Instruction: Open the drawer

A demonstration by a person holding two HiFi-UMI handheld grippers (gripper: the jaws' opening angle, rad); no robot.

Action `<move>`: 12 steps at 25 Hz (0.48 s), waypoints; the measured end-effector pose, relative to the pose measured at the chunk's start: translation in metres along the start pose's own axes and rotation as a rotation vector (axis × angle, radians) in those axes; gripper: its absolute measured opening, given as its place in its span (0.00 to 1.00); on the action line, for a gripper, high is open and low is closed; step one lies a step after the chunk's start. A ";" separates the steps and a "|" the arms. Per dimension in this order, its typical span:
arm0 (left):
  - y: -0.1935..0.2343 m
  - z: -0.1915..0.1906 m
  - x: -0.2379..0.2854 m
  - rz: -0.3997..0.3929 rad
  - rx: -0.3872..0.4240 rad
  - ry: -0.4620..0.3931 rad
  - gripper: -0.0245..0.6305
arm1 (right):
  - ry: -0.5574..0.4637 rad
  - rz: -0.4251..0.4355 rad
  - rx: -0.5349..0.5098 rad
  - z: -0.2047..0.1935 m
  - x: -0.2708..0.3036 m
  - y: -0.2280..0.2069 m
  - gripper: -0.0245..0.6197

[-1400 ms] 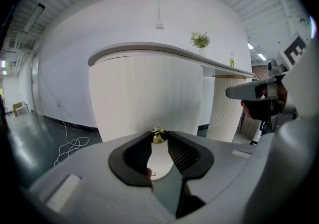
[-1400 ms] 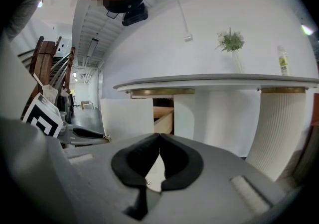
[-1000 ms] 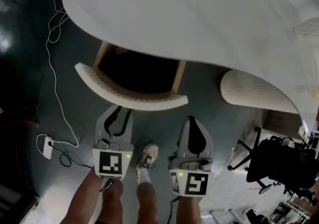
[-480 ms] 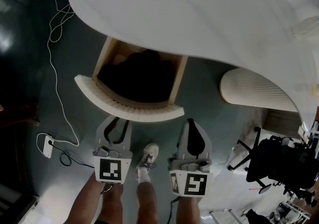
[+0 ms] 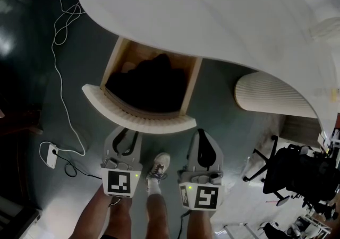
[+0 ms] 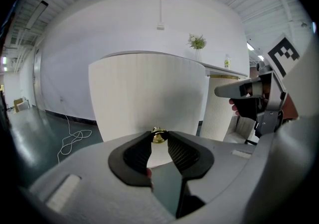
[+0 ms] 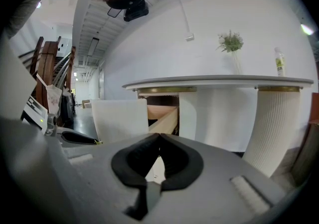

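Note:
A wooden drawer point(image 5: 151, 81) stands pulled out from under the white curved tabletop point(image 5: 212, 15), its dark inside showing. Its curved ribbed white front point(image 5: 139, 119) faces me. My left gripper point(image 5: 126, 131) is at that front, shut on the small brass knob point(image 6: 159, 136), which sits pinched between the black pads point(image 6: 139, 152). The drawer front point(image 6: 149, 93) fills the left gripper view behind the knob. My right gripper point(image 5: 202, 134) hangs just right of the drawer front and apart from it, shut point(image 7: 159, 136) with nothing between its jaws. The drawer's open side point(image 7: 164, 116) shows beyond it.
A white cable point(image 5: 58, 73) runs across the dark floor to a power strip point(image 5: 51, 155) at the left. A ribbed white pedestal point(image 5: 265, 97) stands right of the drawer, a black office chair point(image 5: 297, 171) further right. The person's legs and a shoe point(image 5: 158, 166) are below.
The drawer has slid further out from under the tabletop, showing more of its wooden sides. My left gripper came back with the knob. The right gripper stayed put.

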State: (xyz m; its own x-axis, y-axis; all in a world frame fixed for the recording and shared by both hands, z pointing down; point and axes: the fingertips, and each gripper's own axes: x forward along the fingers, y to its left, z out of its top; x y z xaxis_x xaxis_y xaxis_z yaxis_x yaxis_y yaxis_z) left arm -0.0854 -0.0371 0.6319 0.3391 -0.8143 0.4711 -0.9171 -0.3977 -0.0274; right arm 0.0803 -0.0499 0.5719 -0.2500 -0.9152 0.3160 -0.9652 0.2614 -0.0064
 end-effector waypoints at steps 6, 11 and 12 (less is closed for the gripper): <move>0.000 -0.001 0.000 0.000 -0.005 0.004 0.21 | -0.006 -0.004 -0.001 0.002 -0.002 0.001 0.04; 0.000 0.000 -0.001 0.000 -0.003 -0.001 0.21 | -0.009 -0.007 0.001 0.003 -0.005 0.001 0.04; 0.000 0.000 -0.001 0.002 -0.005 0.001 0.21 | -0.008 -0.008 0.002 0.003 -0.005 0.001 0.04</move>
State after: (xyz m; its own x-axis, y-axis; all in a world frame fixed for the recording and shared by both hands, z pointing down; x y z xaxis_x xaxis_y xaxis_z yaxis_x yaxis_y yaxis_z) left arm -0.0854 -0.0365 0.6317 0.3373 -0.8144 0.4721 -0.9187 -0.3942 -0.0236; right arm 0.0801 -0.0460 0.5676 -0.2432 -0.9198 0.3080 -0.9672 0.2539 -0.0058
